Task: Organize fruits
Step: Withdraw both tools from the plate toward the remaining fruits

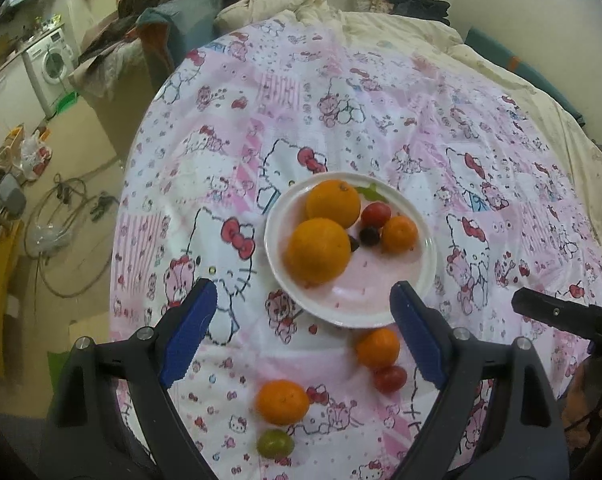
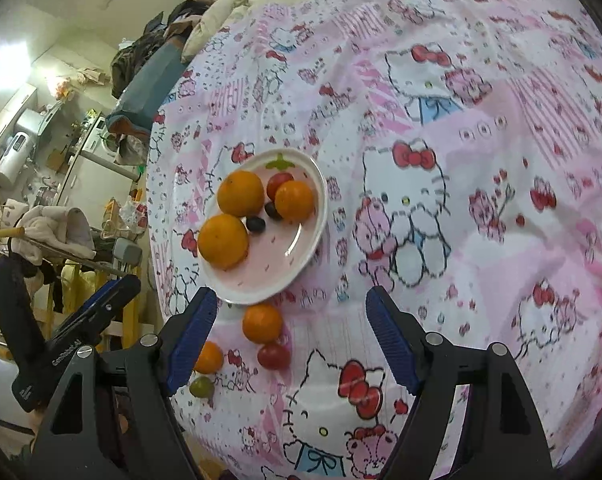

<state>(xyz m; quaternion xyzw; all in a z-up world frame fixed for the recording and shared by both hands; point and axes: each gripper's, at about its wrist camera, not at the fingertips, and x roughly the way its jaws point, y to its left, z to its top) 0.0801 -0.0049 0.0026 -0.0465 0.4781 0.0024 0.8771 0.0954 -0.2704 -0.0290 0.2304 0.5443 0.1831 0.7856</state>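
Observation:
A white and pink plate [image 1: 381, 300] [image 2: 261, 280] on the bedspread holds two big oranges [image 1: 319, 250] [image 2: 223, 240], a small mandarin [image 1: 399, 234] [image 2: 295, 201], a red tomato [image 1: 376, 214] [image 2: 279, 182] and two dark grapes [image 1: 369, 236] [image 2: 256, 224]. In front of the plate lie a mandarin [image 1: 378, 347] [image 2: 262, 323], a red tomato [image 1: 389, 379] [image 2: 274, 356], another mandarin [image 1: 282, 402] [image 2: 209, 357] and a green tomato [image 1: 275, 444] [image 2: 202, 387]. My left gripper [image 1: 303, 320] is open and empty above these loose fruits. My right gripper [image 2: 291, 330] is open and empty, also above them.
The bed is covered by a pink Hello Kitty spread [image 1: 381, 120] [image 2: 461, 160]. A cream duvet [image 1: 341, 12] is bunched at the far end. The bed's left edge drops to a cluttered floor with cables [image 1: 61, 240], a washing machine [image 1: 49, 68] and a clothes pile [image 1: 161, 12].

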